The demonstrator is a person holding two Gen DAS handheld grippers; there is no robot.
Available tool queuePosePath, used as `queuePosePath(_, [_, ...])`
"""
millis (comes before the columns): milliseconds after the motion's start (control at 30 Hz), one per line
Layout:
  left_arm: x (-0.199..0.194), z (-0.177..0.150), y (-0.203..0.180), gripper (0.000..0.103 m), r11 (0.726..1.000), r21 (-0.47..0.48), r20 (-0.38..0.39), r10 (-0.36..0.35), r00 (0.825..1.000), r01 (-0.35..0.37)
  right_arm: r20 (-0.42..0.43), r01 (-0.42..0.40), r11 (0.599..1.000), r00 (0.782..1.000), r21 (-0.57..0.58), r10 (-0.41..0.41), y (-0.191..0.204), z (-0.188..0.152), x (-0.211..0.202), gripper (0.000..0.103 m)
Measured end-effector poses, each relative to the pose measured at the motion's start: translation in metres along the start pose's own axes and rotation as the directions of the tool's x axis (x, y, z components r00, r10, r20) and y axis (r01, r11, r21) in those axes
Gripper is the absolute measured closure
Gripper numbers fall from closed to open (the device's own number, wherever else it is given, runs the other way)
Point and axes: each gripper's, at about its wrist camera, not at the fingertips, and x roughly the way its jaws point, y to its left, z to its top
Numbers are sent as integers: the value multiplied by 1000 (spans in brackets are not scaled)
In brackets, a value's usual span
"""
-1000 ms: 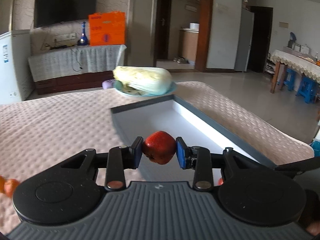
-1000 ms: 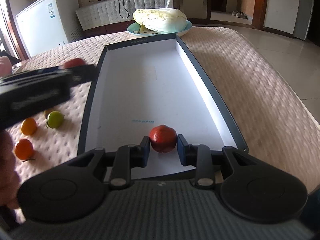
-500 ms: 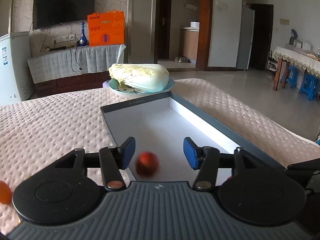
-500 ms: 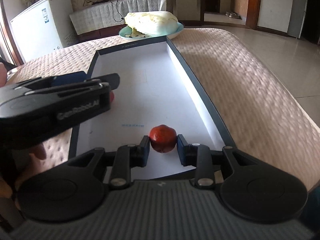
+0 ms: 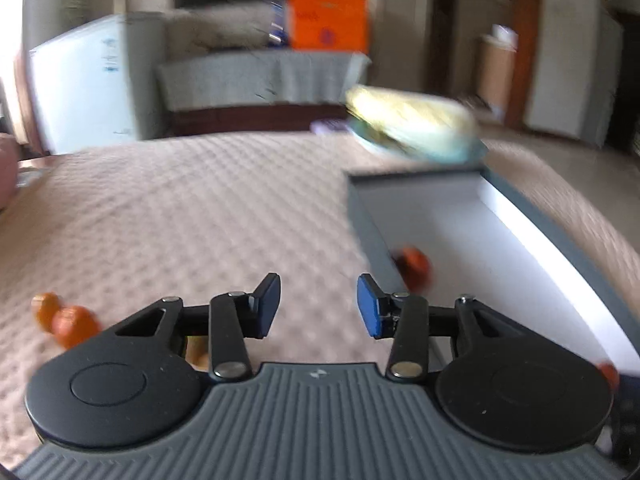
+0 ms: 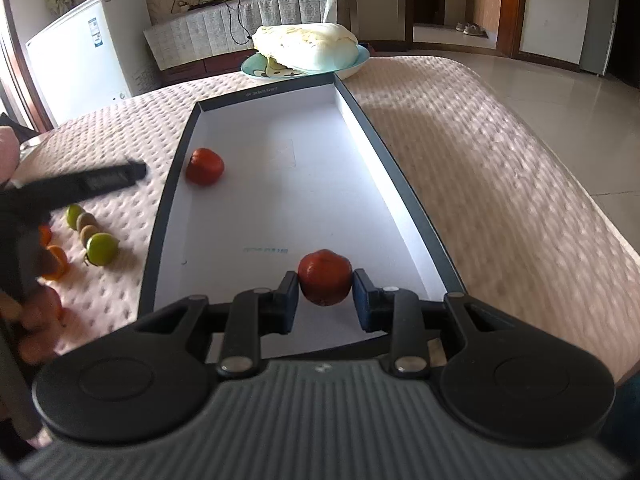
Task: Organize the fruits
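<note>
My right gripper point(image 6: 326, 300) is shut on a red fruit point(image 6: 324, 276) just above the near end of the dark-rimmed white tray point(image 6: 168, 200). A second red fruit point(image 6: 204, 166) lies loose in the tray by its left wall, and shows blurred in the left wrist view point(image 5: 414, 266). My left gripper point(image 5: 318, 304) hangs over the pink cloth left of the tray point(image 5: 360, 216); its jaws are closing with nothing between them. Orange fruits point(image 5: 74, 324) lie to its left. Green fruits point(image 6: 102, 248) and an orange one point(image 6: 56, 264) sit beside the tray.
A cabbage point(image 6: 308, 50) on a blue plate point(image 6: 352, 66) stands at the tray's far end. A person's hand point(image 6: 36, 320) holds the left gripper at the left edge. The table drops off at the right point(image 6: 600, 208). A white fridge point(image 6: 80, 64) stands beyond.
The left gripper opened and let its red fruit drop into the tray, then swung left over the cloth. The right gripper kept still with its fruit.
</note>
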Motion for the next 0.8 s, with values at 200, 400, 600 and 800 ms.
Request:
queuePosePath(200, [13, -4, -30, 93, 995, 57, 1, -84, 996, 83, 6, 33, 999, 999, -14, -33, 1, -1, -1, 71])
queuePosePath(400, [21, -6, -40, 91, 978, 66, -14, -198, 980, 198, 39, 69, 997, 997, -24, -68, 5, -1, -5, 69])
queuePosePath(600, [-4, -9, -26, 64, 973, 99, 24, -214, 977, 211, 83, 64, 998, 995, -19, -62, 13, 3, -7, 57])
queuePosePath(800, [-63, -16, 5, 38, 976, 132, 93, -189, 978, 176, 134, 28, 1000, 991, 13, -30, 19, 6, -15, 57])
